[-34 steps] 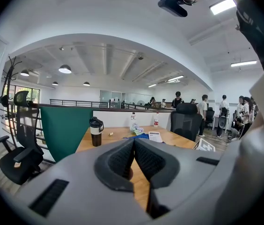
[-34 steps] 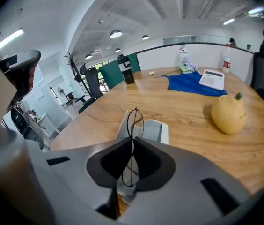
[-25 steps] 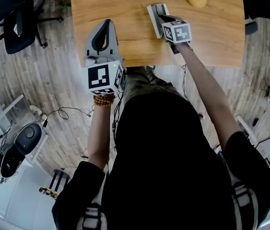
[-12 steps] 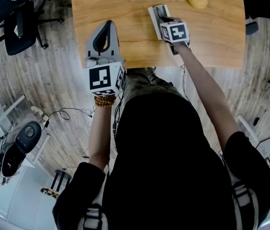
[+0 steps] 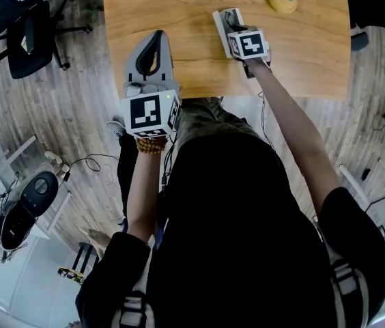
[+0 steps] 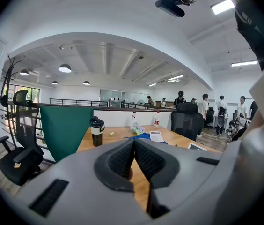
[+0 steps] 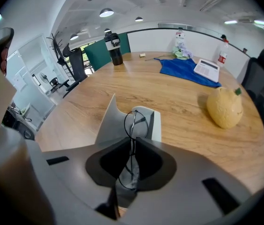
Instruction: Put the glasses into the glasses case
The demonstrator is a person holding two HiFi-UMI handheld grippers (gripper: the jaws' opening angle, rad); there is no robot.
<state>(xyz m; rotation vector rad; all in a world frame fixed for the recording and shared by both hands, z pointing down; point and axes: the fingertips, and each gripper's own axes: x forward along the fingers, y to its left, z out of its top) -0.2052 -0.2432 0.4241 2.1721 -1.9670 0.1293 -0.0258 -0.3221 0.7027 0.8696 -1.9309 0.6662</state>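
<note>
Black wire glasses (image 7: 132, 131), pale grey case (image 7: 109, 123)

The right gripper (image 7: 132, 142) hides part of the glasses (image 7: 134, 123) and the near end of the glasses case (image 7: 107, 123).

Place was an open-plan office: swivel chair (image 6: 19, 159) lower left, wooden tabletop (image 7: 169, 93), ceiling lamps (image 6: 64, 68) upper left, people (image 6: 202, 108) standing right.

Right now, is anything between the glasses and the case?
Nothing visible. The right hand-held gripper holds the glasses right at the open case; the yellow fruit lies apart, to the right.
</note>
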